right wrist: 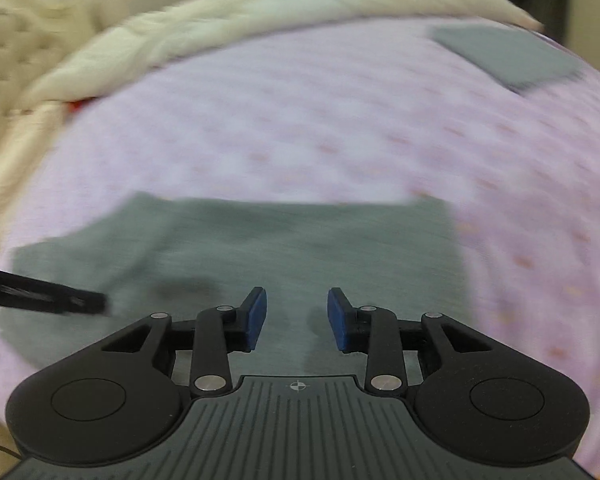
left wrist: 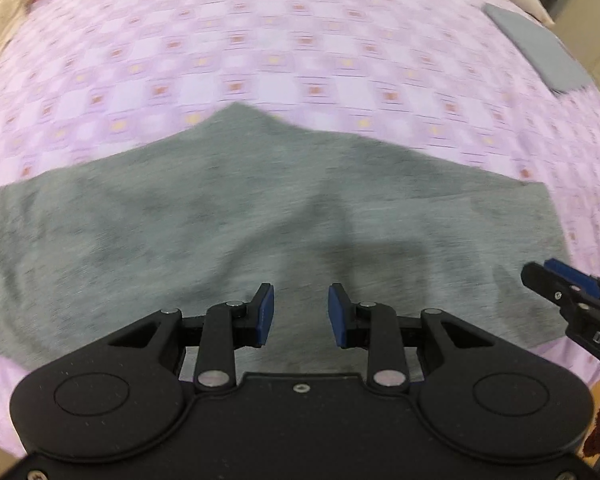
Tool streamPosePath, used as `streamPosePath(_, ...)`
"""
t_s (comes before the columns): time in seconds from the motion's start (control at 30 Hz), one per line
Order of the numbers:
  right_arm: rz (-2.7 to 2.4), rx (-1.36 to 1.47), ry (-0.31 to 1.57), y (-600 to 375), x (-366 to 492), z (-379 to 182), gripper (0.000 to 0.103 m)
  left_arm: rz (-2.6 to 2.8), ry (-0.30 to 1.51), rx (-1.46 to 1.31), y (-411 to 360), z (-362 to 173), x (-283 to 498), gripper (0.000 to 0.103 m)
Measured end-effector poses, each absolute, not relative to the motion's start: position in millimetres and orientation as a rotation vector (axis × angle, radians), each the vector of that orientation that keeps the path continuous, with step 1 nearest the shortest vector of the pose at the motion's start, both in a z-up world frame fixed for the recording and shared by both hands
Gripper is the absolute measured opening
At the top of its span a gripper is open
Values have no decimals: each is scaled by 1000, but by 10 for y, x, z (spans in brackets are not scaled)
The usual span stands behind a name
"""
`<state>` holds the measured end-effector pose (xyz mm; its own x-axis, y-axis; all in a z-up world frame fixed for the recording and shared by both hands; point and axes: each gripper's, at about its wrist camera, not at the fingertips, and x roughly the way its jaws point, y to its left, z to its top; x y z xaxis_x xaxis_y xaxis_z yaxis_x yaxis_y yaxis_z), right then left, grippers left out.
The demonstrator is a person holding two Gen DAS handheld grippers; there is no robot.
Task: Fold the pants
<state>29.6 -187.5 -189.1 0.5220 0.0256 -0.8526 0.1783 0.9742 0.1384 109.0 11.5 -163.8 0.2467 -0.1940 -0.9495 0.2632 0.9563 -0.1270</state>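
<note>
Pants (left wrist: 236, 216): grey knit, spread flat on bed, near edge; peak at far side, approx. centre; fills most of the near half of left wrist view. Also in right wrist view (right wrist: 300, 248).
Bed sheet (left wrist: 300, 48): pink/lilac check w/ small orange motifs; blurred in both views.
Left tool (left wrist: 301, 314): released, blue pads apart, nothing betw. them; above pants, contact w/ cloth can't be told.
Right tool (right wrist: 297, 318): released, pads apart, nothing held; over pants nr. their right part. Its tip also enters left wrist view at right edge (left wrist: 556, 276).
Folded grey cloth (left wrist: 540, 48): far right on bed, well apart from pants.
Cream duvet (right wrist: 204, 20): bunched along far edge of bed.
</note>
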Motion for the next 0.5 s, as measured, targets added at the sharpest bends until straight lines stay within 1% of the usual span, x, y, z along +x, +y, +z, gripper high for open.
streamPosePath(0.07,-166,200,1083,-2106,235,-2016,30,-350,1286,87,-104,-1687,1079,39)
streamPosePath(0.17,-218,196,1223,-2362,184,-2280,8,-390,1330,152,-369,-1860,1030,40)
streamPosePath(0.3,-141,161,1222,-2389,201,-2137,9,-375,1410,240,-472,-2128,886,42)
streamPosePath(0.43,-72,94,1099,-2335,318,-1887,9,-317,1397,226,-399,-2118,807,51)
streamPosePath(0.5,-58,77,1064,-2363,514,-1878,9,-283,1405,204,-379,-2130,811,52)
